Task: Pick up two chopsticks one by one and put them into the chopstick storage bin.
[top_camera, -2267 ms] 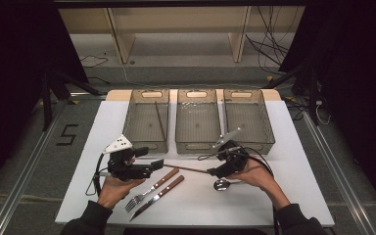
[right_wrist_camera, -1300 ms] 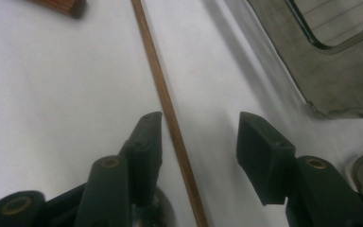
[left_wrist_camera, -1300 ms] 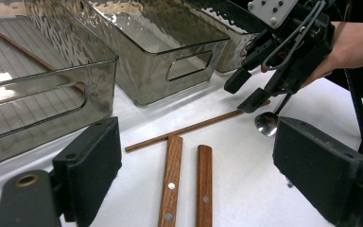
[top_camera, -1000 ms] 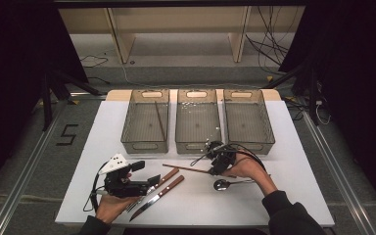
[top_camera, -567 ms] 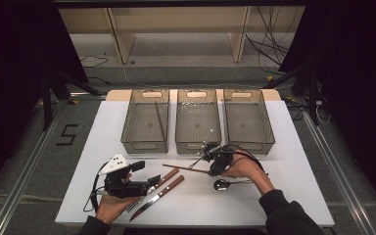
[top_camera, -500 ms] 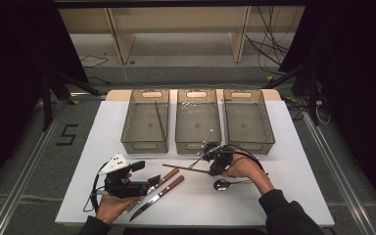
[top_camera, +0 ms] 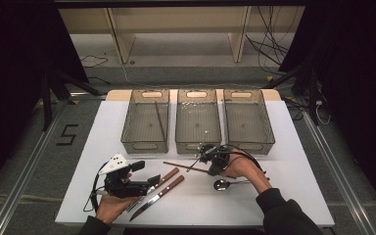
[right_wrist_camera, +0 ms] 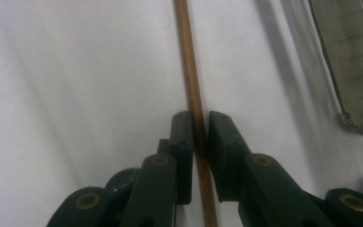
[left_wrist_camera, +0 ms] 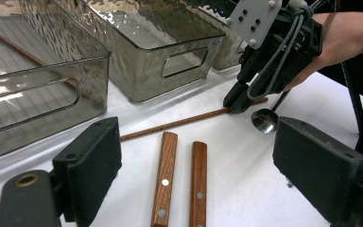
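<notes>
Closing in over the last moments, the right gripper (top_camera: 206, 155) has brought its jaws together on the brown chopstick (top_camera: 183, 166), which they now pinch from both sides while it lies flat on the white worktop (top_camera: 293, 161); earlier the same gripper sat farther back, toward the near edge, with its jaws wider. In the right gripper view the chopstick (right_wrist_camera: 193, 94) runs straight up between the two black pads. It lies just in front of the middle bin (top_camera: 198, 120), near the centre of the worktop, one end pointing toward the left side.

A spoon (top_camera: 221, 184) rests just beside the right hand (top_camera: 240, 169), on the side toward the near edge. The left gripper (top_camera: 149, 183), held by the left hand (top_camera: 110, 205) by the near left corner, has its jaws standing wide apart with nothing between them; a fork (top_camera: 152, 188) and a knife (top_camera: 159, 196) with wooden handles lie next to it. Three clear bins line the far edge: the left bin (top_camera: 146, 120) holds another chopstick (top_camera: 159, 120), the right bin (top_camera: 247, 120) stands at the far right.
</notes>
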### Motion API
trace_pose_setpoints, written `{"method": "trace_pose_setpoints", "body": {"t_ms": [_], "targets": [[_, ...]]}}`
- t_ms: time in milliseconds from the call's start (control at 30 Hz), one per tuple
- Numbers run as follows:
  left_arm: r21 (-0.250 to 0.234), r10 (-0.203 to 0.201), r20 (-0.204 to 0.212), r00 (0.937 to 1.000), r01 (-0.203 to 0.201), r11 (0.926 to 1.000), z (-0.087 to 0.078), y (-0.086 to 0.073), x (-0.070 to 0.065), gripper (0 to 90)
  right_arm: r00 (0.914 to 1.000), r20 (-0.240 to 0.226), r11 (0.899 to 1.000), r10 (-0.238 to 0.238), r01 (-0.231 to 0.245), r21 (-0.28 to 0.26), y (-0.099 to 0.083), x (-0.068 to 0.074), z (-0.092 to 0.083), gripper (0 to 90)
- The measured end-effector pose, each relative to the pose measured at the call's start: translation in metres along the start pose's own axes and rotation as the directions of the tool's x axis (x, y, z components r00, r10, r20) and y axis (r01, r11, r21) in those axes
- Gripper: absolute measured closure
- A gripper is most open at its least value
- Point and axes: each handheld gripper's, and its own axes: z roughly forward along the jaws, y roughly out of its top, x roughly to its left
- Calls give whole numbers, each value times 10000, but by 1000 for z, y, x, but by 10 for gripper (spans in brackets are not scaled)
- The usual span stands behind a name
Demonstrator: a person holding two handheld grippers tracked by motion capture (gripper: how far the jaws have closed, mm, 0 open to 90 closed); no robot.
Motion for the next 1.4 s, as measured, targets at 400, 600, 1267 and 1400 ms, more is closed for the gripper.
{"method": "trace_pose_setpoints", "body": {"t_ms": [400, 600, 1267, 1400], "targets": [[49, 3, -15, 10000, -3, 10000, 1, 0, 0, 159, 9985, 119, 9985, -543, 542, 112, 3, 2, -1, 853], [80, -61, -106, 9999, 62, 9999, 1, 0, 1, 159, 9986, 59, 9964, -534, 537, -656, -2, 3, -14, 854], [676, -940, -185, 9954, 950, 9932, 28, 21, -20, 180, 9983, 234, 9033, 530, -380, -4274, -22, 40, -50, 853], [764, -1328, 0, 9911, 1324, 9882, 40, 29, -22, 199, 9969, 214, 8823, 761, -573, -4673, -25, 46, -51, 853]]}}
